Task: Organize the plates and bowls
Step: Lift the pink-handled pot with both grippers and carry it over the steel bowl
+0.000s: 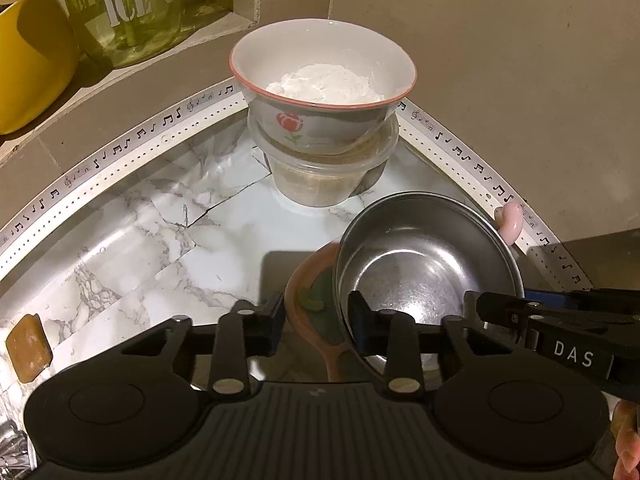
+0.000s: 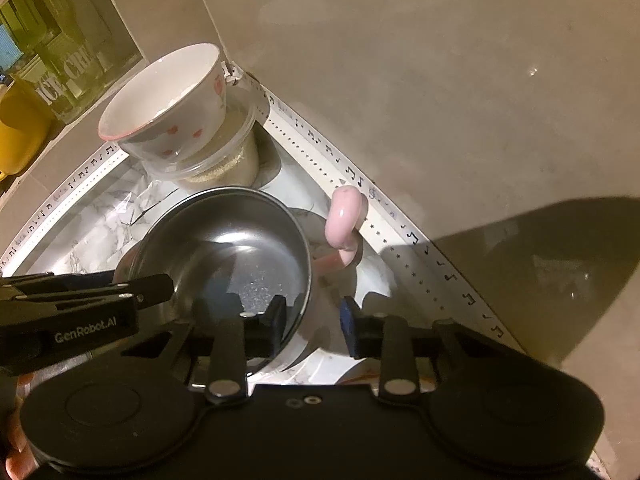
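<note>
A steel bowl [image 1: 428, 264] is tilted over the marble counter corner, above a brown ceramic spoon-shaped dish [image 1: 316, 300]. My left gripper [image 1: 316, 320] is open, its jaws astride the bowl's near-left rim. My right gripper [image 2: 312, 320] is open too, its jaws astride the steel bowl's [image 2: 224, 256] right rim; whether either jaw touches it I cannot tell. A white floral bowl [image 1: 324, 76] with white powder sits on a clear plastic container [image 1: 328, 176] in the corner. A pink mug handle [image 2: 346, 216] shows behind the steel bowl.
Tiled walls [image 2: 440, 80] close the corner on both sides. A ledge at left holds a yellow pot [image 1: 28, 60] and an "ICE CREAM" glass jar [image 1: 136, 4]. A brown sponge-like block [image 1: 28, 348] lies at the counter's left.
</note>
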`<state>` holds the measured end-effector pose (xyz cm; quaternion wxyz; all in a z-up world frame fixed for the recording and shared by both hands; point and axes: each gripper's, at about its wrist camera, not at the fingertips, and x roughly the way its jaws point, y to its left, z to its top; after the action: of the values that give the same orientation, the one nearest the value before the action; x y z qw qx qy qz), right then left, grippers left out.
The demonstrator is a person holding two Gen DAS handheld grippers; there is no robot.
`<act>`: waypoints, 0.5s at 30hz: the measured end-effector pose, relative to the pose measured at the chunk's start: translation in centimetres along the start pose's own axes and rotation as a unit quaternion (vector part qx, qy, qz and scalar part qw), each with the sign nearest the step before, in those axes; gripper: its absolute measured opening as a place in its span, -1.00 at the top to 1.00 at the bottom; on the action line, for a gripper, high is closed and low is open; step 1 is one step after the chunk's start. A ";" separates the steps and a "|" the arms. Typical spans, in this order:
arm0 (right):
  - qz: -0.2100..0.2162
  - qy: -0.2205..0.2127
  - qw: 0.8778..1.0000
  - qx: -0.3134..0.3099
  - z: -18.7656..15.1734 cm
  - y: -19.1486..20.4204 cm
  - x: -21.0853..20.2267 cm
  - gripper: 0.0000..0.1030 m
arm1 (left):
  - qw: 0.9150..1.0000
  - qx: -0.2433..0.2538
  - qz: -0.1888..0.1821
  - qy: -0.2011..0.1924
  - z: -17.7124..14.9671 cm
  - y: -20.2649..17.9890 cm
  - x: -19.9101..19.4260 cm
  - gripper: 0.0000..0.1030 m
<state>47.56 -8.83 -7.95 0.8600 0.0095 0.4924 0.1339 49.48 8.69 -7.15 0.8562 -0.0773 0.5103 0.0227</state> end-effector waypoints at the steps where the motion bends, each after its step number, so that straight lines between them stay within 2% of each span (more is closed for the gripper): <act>1: 0.003 0.001 1.000 0.001 0.1 0.1 0.1 0.55 | 1.000 0.001 0.002 0.000 0.0 -0.1 0.0 0.38; 4: 0.007 0.001 1.000 -0.004 0.1 0.4 0.0 0.71 | 1.000 0.004 0.008 0.000 -0.1 -0.3 -0.1 0.39; 8: -0.010 -0.005 1.000 -0.014 0.0 0.9 -0.1 0.75 | 1.000 0.004 0.011 -0.004 -0.2 -0.4 -0.5 0.40; 15: -0.002 -0.017 1.000 -0.013 -0.3 1.0 -0.8 0.77 | 1.000 0.007 0.018 -0.008 -0.3 -0.8 -1.8 0.40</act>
<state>46.73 -8.13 -7.30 0.8684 0.0001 0.4761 0.1383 48.49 7.91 -5.62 0.8601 -0.0625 0.5051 0.0349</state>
